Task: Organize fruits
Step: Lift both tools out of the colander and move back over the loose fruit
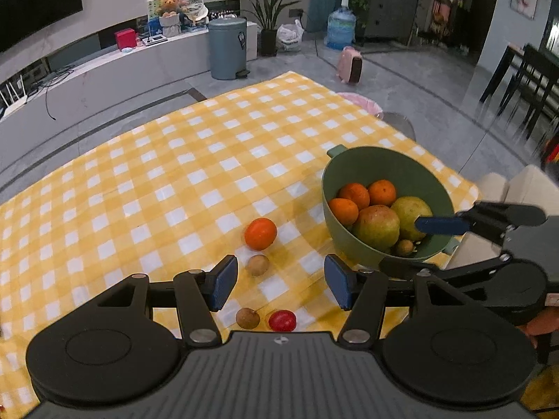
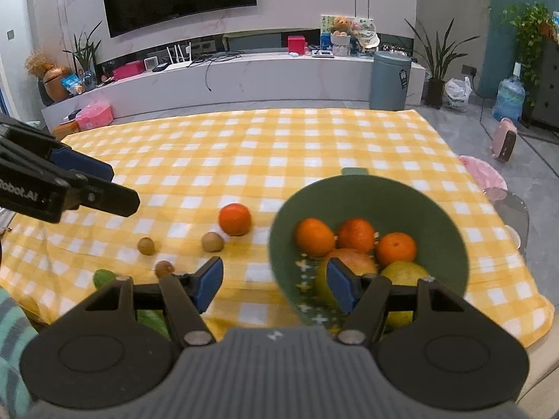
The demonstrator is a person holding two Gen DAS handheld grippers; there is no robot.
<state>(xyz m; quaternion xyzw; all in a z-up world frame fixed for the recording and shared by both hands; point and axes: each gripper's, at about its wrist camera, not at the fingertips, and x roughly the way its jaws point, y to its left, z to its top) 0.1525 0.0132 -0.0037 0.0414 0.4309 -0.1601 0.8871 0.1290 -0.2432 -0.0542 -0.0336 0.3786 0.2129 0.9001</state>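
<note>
We take the loose fruit as the subject: a tangerine (image 1: 260, 233) lies on the yellow checked cloth (image 1: 157, 174) of the desk, with a small brown round fruit, probably a longan (image 1: 257, 265), just beside it on the near side. A second longan (image 1: 247, 318) and a cherry tomato (image 1: 282, 320) sit closer still, touching or nearly so, at the lower edge of the left wrist view.

Key relation: the loose tangerine lies straight ahead of the left tool (image 1: 277, 284), slightly left of its centre line, and the nearest longan sits almost in the gap between the pads. From the right wrist view the same tangerine (image 2: 234, 219) is ahead and well to the left. We judge the left tool to be the nearer and better aligned. The fruit is round, so no long axis constrains the approach.

The green bowl (image 1: 384, 167) stands to the right of the loose fruit, near but apart. It holds three tangerines (image 1: 354, 195), two larger green-red fruits, possibly pears or mangoes (image 1: 377, 227), and one small brown fruit.

Tool states: the left tool has its fingers apart and holds nothing. The right tool (image 2: 274, 284) is likewise spread wide and empty, its right pad over the bowl's near rim; contact we cannot tell.

A further small brown fruit (image 2: 164, 269) and something green (image 2: 103, 277) lie at the desk's near-left edge in the right wrist view.
</note>
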